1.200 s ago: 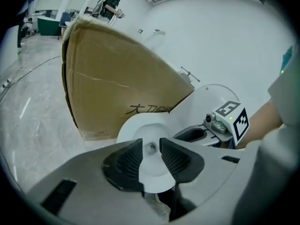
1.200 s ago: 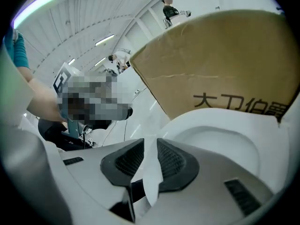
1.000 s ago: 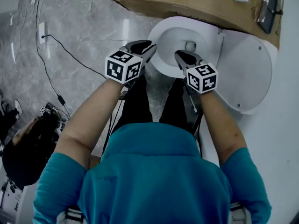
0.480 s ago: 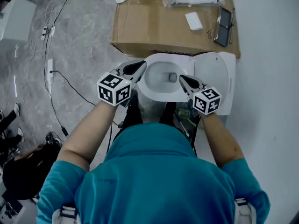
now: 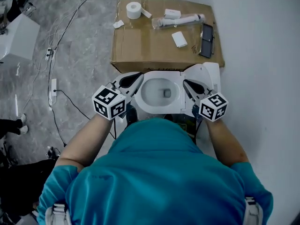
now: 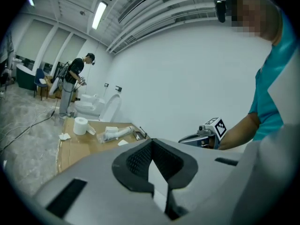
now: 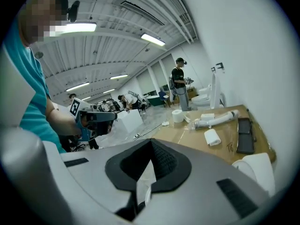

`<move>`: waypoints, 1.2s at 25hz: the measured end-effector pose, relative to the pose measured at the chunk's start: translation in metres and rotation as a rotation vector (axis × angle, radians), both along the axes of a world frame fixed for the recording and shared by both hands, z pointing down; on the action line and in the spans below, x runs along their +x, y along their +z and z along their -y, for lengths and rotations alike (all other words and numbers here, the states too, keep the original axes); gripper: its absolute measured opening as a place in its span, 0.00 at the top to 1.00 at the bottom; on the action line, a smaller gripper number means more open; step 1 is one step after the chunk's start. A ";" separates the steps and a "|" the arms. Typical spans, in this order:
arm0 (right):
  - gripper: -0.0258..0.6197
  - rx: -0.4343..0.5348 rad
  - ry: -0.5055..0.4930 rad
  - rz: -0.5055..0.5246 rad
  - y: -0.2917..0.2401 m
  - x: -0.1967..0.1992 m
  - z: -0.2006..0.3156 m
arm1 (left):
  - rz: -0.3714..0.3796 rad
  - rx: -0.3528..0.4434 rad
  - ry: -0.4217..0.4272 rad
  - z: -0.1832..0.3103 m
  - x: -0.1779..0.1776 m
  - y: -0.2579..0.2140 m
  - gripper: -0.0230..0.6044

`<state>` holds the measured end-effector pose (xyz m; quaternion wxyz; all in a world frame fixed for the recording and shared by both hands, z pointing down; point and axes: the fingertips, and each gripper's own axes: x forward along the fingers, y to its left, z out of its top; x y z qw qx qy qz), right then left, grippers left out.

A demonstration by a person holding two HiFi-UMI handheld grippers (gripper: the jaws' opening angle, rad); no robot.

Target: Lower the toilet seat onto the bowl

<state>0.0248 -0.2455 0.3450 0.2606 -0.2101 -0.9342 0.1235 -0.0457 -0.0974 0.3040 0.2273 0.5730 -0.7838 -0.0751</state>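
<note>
Both claws hang well above the toilet, one to each side of it, and neither holds anything. The left claw [image 5: 137, 78] is clenched, its black pads meeting at the tip with only the wall showing past them in the left gripper view [image 6: 151, 143]. The right claw [image 5: 186, 83] is clenched and empty as well, and its own view [image 7: 151, 144] shows the same.

Below and between them is the toilet bowl [image 5: 157, 109]. A flat white ring lies around its opening. I cannot tell from here whether that ring is the seat, already down, or the bare rim.

Just beyond the right claw, on the side of the white wall, is a raised white panel [image 5: 209, 75], which I take to be the lid or seat on its hinge. If so, the toilet's long axis runs across the head view, front at the left and hinge at the right. The right claw is much nearer that panel, so any further lowering would fall to it, reaching down and toward the wall.

Behind the bowl is a cardboard box [image 5: 154, 46] with a toilet roll [image 5: 134, 10] on top.
</note>
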 end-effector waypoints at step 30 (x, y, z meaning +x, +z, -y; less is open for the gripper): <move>0.96 0.012 -0.010 0.195 -0.093 0.007 0.019 | 0.127 0.069 0.009 0.007 0.023 -0.069 0.96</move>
